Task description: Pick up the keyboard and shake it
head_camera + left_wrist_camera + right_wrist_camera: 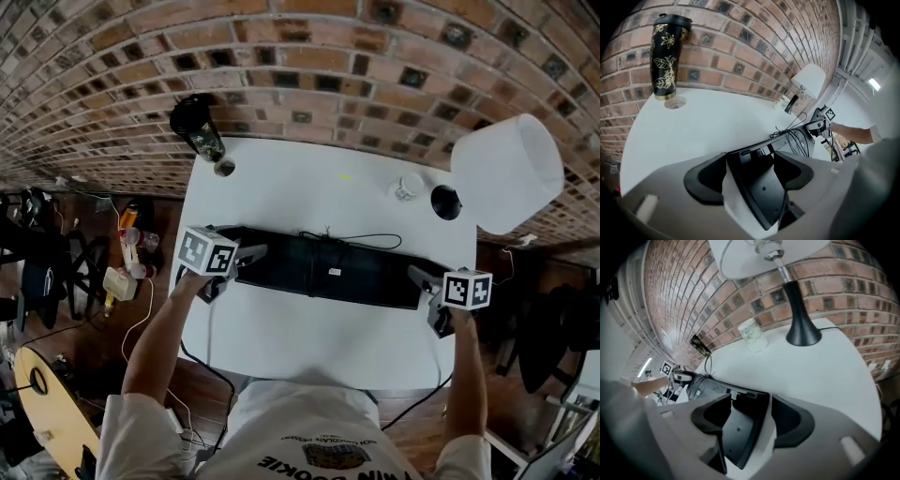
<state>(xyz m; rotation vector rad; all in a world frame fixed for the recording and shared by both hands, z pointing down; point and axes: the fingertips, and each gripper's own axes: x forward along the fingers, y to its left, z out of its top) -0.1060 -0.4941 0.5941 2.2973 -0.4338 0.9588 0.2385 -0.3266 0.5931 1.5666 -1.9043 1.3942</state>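
Brackets the long black plastic keyboard (pixel 328 267) end to end, left gripper (pixel 248 258) and right gripper (pixel 422 281) both gaping round its short edges, unclamped.

A white table (pixel 281 178) stands against a brick wall (pixel 300 56), which runs along its twelve o'clock side. At the eleven o'clock corner of the table a black tumbler (pixel 199 127) with a gold flower print stands upright. Just beside it, toward five o'clock, lies a small round disc (pixel 224 168). At two o'clock stands a lamp (pixel 507 173) with a white shade and a black foot (pixel 445 202). A small patterned glass (pixel 407 187) is near this foot, at its nine o'clock. On the wooden floor (pixel 94 328), at nine o'clock of the table, lie cables (pixel 141 319).
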